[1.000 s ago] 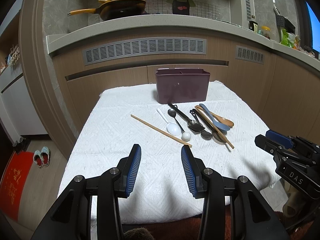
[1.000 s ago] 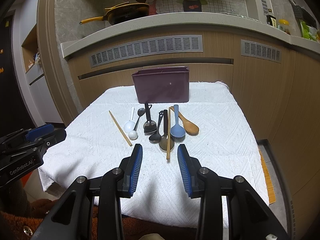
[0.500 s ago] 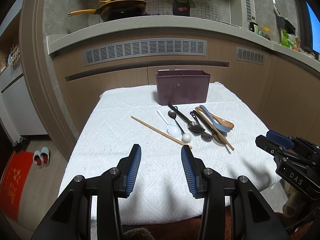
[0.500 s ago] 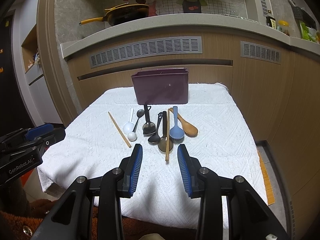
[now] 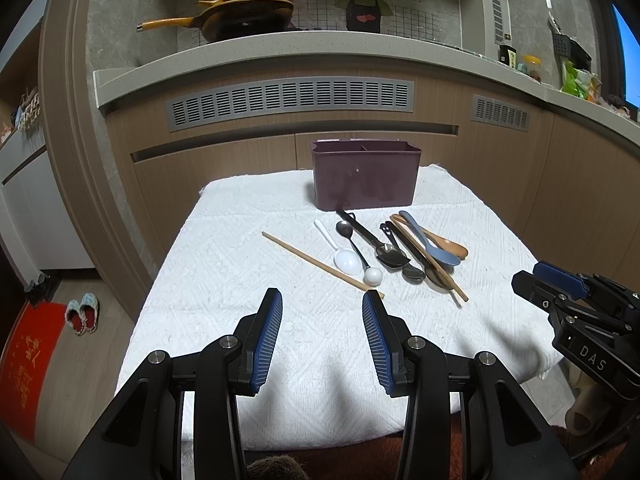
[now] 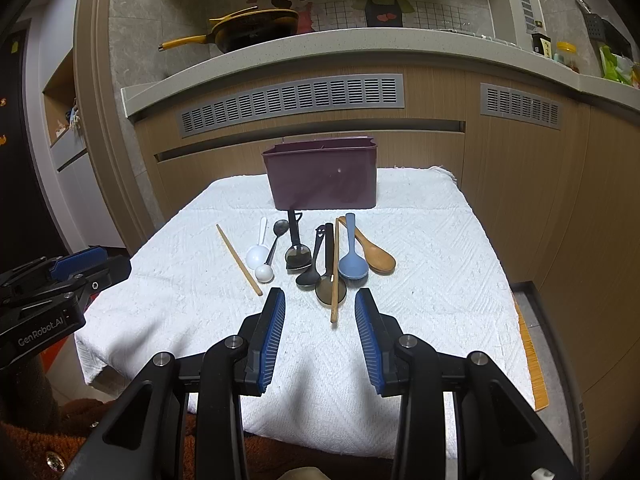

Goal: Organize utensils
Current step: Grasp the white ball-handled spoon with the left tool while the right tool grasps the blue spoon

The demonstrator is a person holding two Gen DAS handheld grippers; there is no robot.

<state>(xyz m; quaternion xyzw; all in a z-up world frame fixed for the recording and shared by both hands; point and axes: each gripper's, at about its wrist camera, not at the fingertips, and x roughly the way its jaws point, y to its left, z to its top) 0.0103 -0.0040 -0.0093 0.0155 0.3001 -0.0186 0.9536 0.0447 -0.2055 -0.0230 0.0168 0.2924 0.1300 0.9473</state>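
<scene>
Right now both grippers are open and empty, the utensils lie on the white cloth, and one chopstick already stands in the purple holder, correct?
Not quite. Both chopsticks lie on the white cloth, in front of the purple holder, as the right wrist view shows. The rest holds: left gripper and right gripper are open and empty.

Hidden and cut-off parts

Hiding its inside compartments behind the near wall: purple caddy (image 6: 322, 178). Running off the right edge: right gripper (image 5: 554, 280). Lying partly under a chopstick (image 6: 335, 270), bowl half covered: dark spoon (image 6: 325, 289).
</scene>
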